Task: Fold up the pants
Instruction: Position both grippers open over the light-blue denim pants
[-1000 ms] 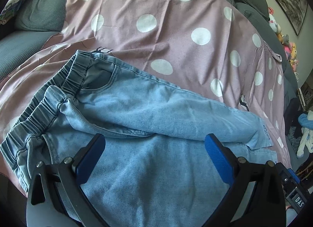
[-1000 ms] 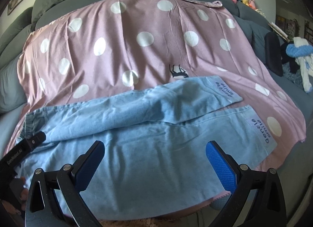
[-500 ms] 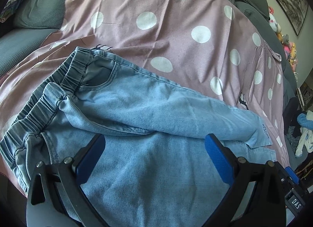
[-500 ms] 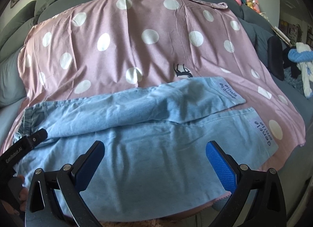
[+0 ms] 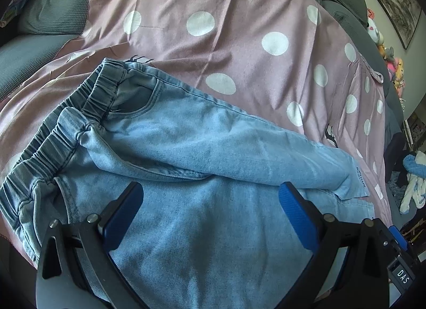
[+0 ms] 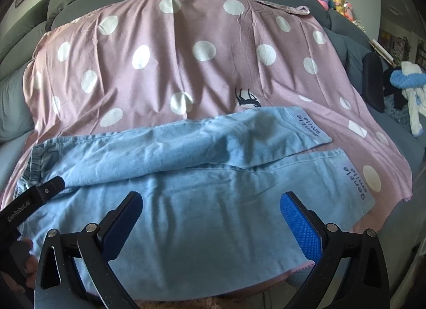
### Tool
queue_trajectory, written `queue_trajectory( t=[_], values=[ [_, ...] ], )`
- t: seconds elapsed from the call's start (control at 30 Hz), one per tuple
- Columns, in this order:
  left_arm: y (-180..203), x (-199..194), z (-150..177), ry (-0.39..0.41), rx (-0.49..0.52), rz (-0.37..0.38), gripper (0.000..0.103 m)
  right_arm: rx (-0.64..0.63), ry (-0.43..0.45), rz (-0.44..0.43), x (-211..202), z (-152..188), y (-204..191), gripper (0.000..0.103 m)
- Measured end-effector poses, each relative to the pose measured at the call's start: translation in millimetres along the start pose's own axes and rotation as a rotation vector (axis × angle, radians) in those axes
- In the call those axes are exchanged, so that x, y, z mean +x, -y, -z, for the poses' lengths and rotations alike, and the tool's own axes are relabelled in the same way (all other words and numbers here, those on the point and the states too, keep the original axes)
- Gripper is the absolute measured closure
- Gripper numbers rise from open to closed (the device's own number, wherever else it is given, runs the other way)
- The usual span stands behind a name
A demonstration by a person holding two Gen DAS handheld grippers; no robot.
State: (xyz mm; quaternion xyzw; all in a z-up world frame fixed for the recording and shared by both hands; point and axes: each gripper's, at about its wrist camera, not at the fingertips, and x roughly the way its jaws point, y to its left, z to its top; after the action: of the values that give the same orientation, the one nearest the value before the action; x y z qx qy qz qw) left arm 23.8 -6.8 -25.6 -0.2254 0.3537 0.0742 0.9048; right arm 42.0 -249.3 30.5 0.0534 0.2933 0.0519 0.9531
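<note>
Left gripper (image 5: 210,202): jaws spread wide, nothing between pads | Right gripper (image 6: 211,210): jaws spread wide, nothing between pads | both pointing forward, side by side

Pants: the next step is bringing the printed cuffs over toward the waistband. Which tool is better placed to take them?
Right, probably. The right tool hangs open over the leg end, near the cuffs of the pants. The left tool, also open, sits nearer the waistband.

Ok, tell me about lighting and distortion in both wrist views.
Left wrist view: daylight, soft shadows across the pants, fisheye bends the dotted sheet, corners black. Right wrist view: same curving, darker shade beneath the open right claw, hem lettering sharp.
</note>
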Motion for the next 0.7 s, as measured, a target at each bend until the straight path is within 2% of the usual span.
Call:
queue_trajectory(
  t=[0.4,0.7],
  values=[
    [-0.5,6.7,0.3,-0.047,0.01,-0.019,0.002,0.001,-0.022,-0.02,7.9,0.3,-2.0,0.001],
    [-2.0,7.7,0.0,-0.05,0.014,-0.024,0.002,-0.001,-0.034,-0.022,13.7,2.9,-2.7,0.001]
  ],
)
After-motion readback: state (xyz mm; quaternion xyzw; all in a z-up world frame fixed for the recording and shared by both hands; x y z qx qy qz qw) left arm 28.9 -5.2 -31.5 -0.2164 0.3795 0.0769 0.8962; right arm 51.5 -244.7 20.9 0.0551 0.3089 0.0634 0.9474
